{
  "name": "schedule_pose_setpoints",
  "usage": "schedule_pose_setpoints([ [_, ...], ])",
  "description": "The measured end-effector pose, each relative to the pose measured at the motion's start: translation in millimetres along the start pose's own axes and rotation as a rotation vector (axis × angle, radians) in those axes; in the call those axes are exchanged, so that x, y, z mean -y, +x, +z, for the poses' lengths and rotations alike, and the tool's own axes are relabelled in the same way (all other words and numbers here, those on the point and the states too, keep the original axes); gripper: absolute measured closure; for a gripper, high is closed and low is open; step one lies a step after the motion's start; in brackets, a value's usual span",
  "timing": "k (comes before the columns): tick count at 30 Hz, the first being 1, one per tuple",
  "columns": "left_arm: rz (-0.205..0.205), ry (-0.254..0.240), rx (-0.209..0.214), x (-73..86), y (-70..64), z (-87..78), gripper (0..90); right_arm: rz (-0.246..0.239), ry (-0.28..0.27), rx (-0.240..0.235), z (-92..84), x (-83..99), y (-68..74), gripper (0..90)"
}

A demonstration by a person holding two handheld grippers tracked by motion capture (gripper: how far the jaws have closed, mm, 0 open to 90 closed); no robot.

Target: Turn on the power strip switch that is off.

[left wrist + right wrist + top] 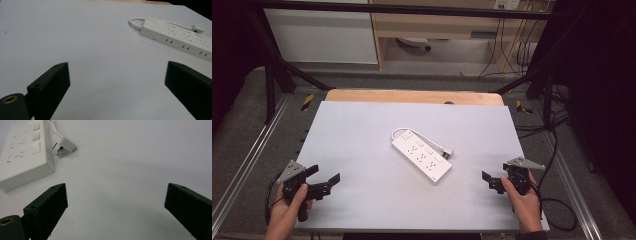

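Two grippers, left [323, 179] and right [490, 181], fingers spread, empty; we note power strip [421, 156] mid-desk between them, long axis diagonal, right nearer.

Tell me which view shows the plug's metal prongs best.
The right gripper view: the plug lies close, prongs plain beside the power strip. The left gripper view shows it small, behind the strip; the high view shows it tiny.

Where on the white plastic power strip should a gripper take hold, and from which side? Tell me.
Probably best across the narrow width of the white plastic power strip, near its plain near end, coming down from above. It lies flat on the pale grey table, slanted, so the long side walls are the only opposed faces. The right gripper, open, sits closer to that end; the white plug lies against the far side.
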State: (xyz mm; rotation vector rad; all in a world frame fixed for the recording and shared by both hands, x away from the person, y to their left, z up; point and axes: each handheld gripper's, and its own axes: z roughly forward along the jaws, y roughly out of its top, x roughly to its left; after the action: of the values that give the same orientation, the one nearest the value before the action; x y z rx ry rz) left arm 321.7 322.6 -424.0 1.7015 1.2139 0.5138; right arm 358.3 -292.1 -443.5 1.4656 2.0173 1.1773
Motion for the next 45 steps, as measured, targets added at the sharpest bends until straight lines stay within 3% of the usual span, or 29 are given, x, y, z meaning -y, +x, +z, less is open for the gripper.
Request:
schedule_pose_setpoints([
  [6, -0.017, -0.002, -0.010, -0.3, 1.7, -1.1, 6.0, -0.008, -0.015, -0.001, -3.6, -2.0, 1.2, 5.0],
  [15, 0.005, 0.012, 0.001, -0.1, -1.2, 0.1, 5.9, -0.005, -0.044, -0.017, -8.6, -5.1, 3.0, 5.0],
  [28, 0.008, 0.010, 0.003, -0.4, -1.4, 0.2, 6.0, -0.039, -0.109, -0.034, -16.0, -13.0, 11.7, 4.9],
  [45, 0.011, 0.009, 0.005, 0.2, -2.1, -1.4, 6.0, -0.066, -0.123, -0.074, -24.4, -32.7, 26.3, 3.5],
])
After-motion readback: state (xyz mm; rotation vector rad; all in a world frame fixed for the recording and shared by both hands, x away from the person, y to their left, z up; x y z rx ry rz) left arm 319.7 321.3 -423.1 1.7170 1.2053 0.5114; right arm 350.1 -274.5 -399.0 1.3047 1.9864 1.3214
